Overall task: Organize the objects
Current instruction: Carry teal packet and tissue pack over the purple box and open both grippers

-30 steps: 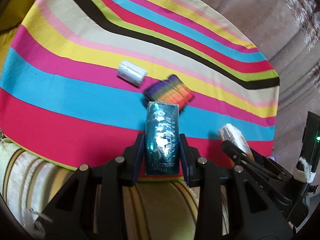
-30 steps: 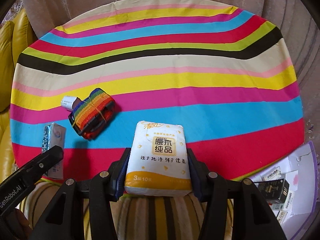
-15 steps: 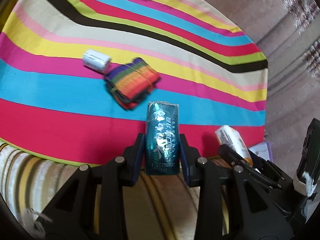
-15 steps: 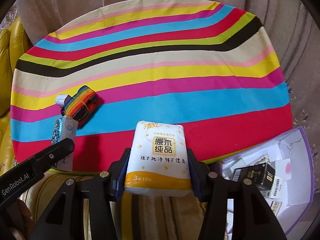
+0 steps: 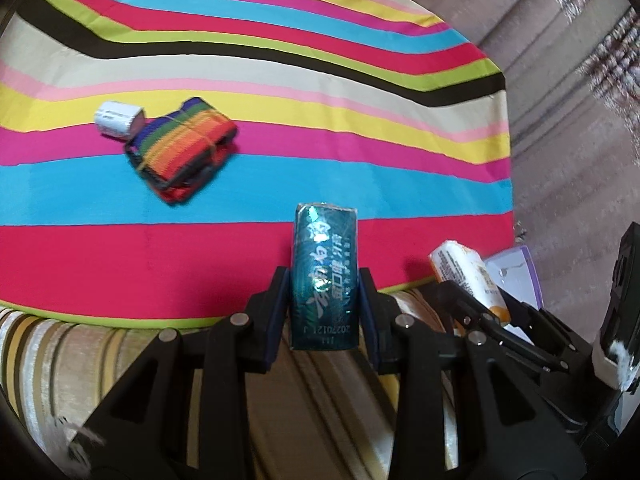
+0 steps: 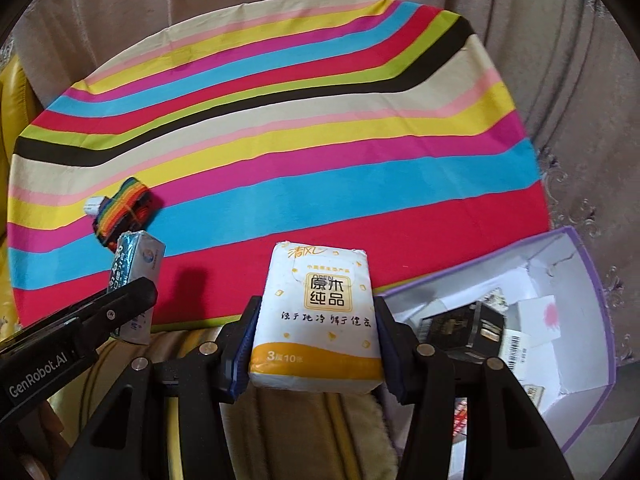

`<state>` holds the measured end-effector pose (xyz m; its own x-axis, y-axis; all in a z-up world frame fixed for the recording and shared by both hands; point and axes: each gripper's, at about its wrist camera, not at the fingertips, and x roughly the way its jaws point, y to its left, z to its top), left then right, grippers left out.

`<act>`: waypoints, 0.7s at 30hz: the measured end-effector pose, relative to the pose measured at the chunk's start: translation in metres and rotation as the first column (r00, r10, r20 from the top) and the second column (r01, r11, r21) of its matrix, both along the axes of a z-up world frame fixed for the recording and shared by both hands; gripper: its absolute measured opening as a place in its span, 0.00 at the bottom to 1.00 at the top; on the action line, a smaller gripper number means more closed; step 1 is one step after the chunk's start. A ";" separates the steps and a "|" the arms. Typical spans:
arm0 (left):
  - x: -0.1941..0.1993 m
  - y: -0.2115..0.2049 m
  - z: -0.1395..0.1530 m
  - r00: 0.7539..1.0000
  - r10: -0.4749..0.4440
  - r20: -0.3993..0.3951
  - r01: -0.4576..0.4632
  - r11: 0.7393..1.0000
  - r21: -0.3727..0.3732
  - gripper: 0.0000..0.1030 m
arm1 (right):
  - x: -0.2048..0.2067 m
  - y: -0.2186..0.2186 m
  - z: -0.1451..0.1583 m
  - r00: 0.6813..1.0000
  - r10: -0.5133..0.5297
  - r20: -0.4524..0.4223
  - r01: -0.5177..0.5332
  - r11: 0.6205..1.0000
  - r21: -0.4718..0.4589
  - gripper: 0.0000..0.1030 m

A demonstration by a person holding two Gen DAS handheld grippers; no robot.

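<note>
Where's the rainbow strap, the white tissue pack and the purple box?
rainbow strap (image 5: 182, 152): left wrist view, middle of the folded bundle.
white tissue pack (image 6: 320, 308): right wrist view, printed front.
purple box (image 6: 608, 312): right wrist view, its right wall.

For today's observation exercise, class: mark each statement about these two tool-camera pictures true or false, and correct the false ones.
1. The left tool grips a dark teal packet. True.
2. The right tool is empty. False: it grips a white and orange tissue pack.
3. A rainbow-striped strap bundle lies on the striped cloth. True.
4. The small white roll lies far from the strap bundle, at the cloth's right edge. False: it lies right beside the bundle, on its left.
5. An open box with a purple rim shows at the right of the right tool's view. True.
6. That box is empty. False: it holds a dark carton and papers.
</note>
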<state>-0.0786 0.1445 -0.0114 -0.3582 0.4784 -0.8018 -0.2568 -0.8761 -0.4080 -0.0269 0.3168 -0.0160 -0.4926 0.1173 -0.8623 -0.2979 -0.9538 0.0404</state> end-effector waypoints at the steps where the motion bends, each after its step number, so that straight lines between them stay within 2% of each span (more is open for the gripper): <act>1: 0.001 0.003 0.000 1.000 -0.008 0.001 0.008 1.000 -0.001 0.36 | 0.002 0.003 0.000 1.000 -0.006 0.001 0.006 1.000 0.004 0.52; 10: 0.013 0.047 0.001 0.992 -0.128 0.014 0.128 0.992 -0.013 0.36 | 0.020 0.033 0.002 0.997 -0.077 0.002 0.077 0.997 0.005 0.51; 21: 0.029 0.098 -0.001 0.961 -0.275 0.030 0.275 0.961 -0.010 0.36 | 0.045 0.078 -0.012 0.982 -0.185 0.039 0.184 0.983 0.023 0.51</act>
<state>-0.0491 0.2422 -0.0124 -0.1912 0.5441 -0.8170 -0.4773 -0.7788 -0.4069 0.0185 0.3951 -0.0279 -0.4252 0.2199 -0.8780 -0.4696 -0.8829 0.0063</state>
